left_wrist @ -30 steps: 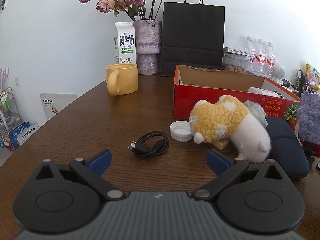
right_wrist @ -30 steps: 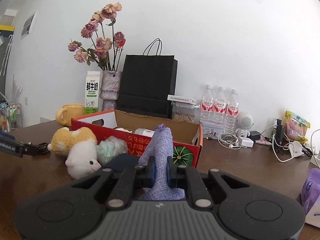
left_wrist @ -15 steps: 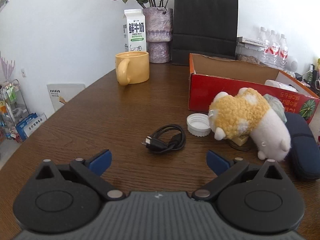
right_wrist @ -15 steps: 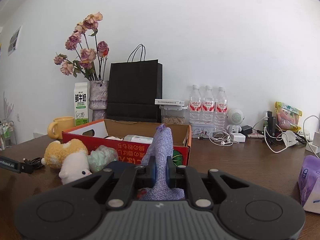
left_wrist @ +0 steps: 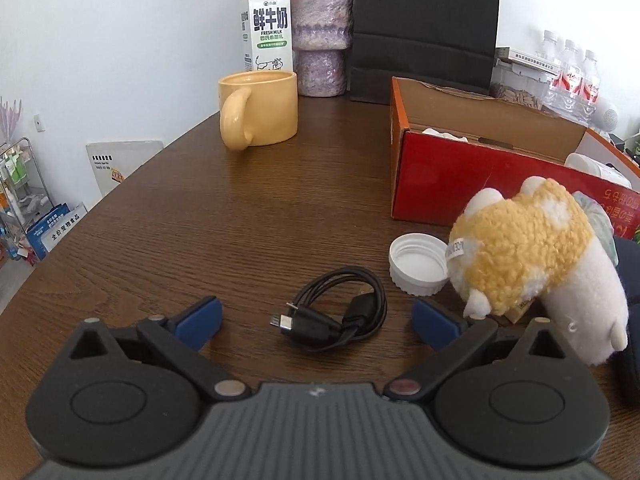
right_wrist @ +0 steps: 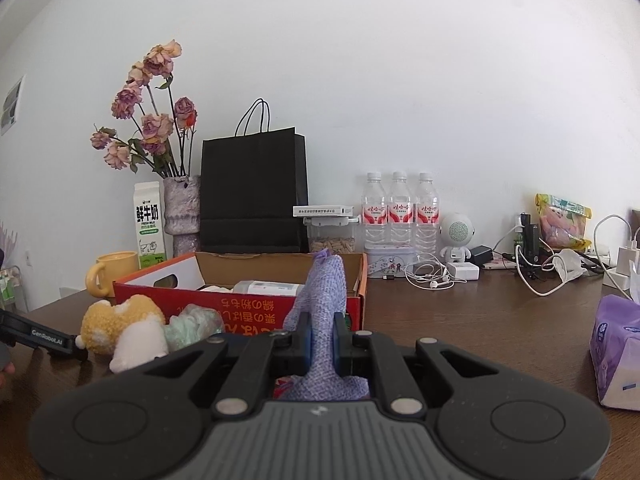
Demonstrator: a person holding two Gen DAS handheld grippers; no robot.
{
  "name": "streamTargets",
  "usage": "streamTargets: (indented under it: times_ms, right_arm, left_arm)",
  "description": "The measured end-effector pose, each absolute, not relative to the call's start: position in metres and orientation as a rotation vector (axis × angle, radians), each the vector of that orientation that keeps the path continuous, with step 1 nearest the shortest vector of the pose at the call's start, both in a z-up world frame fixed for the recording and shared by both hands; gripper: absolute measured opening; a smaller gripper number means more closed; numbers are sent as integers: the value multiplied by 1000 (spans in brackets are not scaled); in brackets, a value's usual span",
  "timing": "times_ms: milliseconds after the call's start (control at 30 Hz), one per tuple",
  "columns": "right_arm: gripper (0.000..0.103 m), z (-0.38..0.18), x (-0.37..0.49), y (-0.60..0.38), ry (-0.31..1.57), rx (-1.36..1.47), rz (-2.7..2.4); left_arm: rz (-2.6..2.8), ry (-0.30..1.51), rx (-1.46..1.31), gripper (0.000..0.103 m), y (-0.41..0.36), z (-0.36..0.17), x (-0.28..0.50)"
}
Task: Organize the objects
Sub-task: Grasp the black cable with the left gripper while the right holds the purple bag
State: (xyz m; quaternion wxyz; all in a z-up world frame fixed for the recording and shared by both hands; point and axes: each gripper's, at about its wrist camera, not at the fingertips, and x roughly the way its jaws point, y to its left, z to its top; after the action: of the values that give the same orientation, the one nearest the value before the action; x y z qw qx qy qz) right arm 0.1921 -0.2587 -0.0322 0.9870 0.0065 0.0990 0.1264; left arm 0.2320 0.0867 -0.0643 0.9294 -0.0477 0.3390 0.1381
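My left gripper [left_wrist: 316,320] is open, low over the brown table, with a coiled black USB cable [left_wrist: 334,312] lying between its blue fingertips. A white jar lid [left_wrist: 418,264] and a yellow-and-white plush toy [left_wrist: 528,260] lie just right of the cable. Behind them stands an open red cardboard box [left_wrist: 448,176] with items inside. My right gripper [right_wrist: 321,338] is shut on a purple knitted pouch [right_wrist: 325,292] and holds it up in front of the box [right_wrist: 240,304]. The plush toy [right_wrist: 120,324] shows at the left there.
A yellow mug [left_wrist: 260,110], milk carton [left_wrist: 266,26], stone vase [left_wrist: 320,28] and black paper bag [left_wrist: 426,20] stand at the back. A dark case [left_wrist: 630,272] lies right of the plush. Water bottles [right_wrist: 398,210], cables [right_wrist: 432,274] and a tissue pack [right_wrist: 618,356] sit on the right.
My left gripper has moved forward and down, so the black cable now lies between its open fingers. My right gripper has lifted the purple pouch a little higher.
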Motion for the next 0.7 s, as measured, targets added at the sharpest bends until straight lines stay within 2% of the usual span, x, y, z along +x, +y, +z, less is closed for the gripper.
streamTargets:
  times_ms: [100, 133, 167, 200, 367, 700]
  right_arm:
    - [9, -32, 192, -259, 199, 13, 253]
    - [9, -32, 192, -259, 199, 13, 253]
    - [9, -32, 192, -259, 199, 13, 252]
    - [9, -32, 192, -259, 198, 14, 252]
    - [9, -32, 191, -260, 197, 14, 252]
    - [9, -30, 188, -255, 169, -1, 264]
  left_arm:
    - [276, 689, -95, 98, 85, -64, 232]
    - [269, 678, -91, 87, 84, -63, 231]
    - [270, 663, -86, 66, 82, -62, 229]
    - [268, 648, -87, 55, 81, -60, 226]
    - [252, 554, -108, 50, 71, -52, 198]
    - [206, 390, -83, 50, 49, -18, 160]
